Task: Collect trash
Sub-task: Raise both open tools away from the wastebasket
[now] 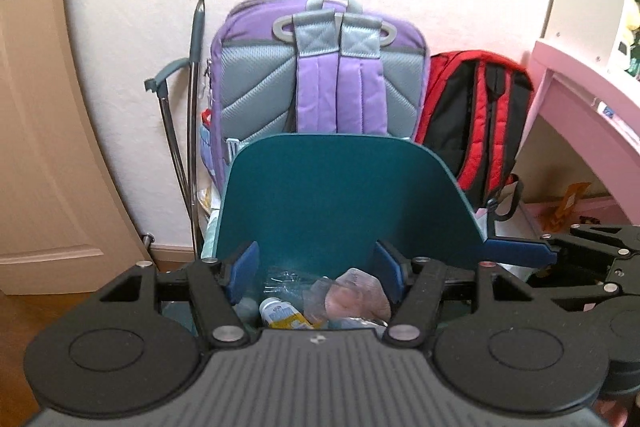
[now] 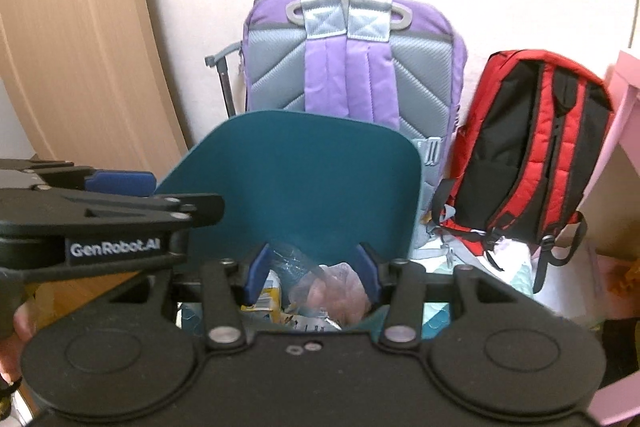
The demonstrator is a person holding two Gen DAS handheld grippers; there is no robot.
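A teal bin stands below both grippers with its lid (image 1: 340, 195) raised upright; the lid also shows in the right wrist view (image 2: 304, 183). Inside lie a crushed clear plastic bottle (image 1: 288, 281), a yellow-labelled bottle (image 1: 282, 315) and a crumpled pinkish wrapper (image 1: 356, 297). The same trash shows in the right wrist view: the bottle (image 2: 294, 261), the wrapper (image 2: 332, 293). My left gripper (image 1: 322, 269) is open and empty over the bin's mouth. My right gripper (image 2: 314, 269) is open and empty above the same trash. Each gripper shows at the other view's edge.
A purple and grey backpack (image 1: 320, 75) leans on the wall behind the bin, a red and black backpack (image 1: 476, 119) to its right. A wooden door (image 1: 36, 107) is at left, a pink desk (image 1: 588, 95) at right. A folded metal frame (image 1: 184, 131) stands left of the purple backpack.
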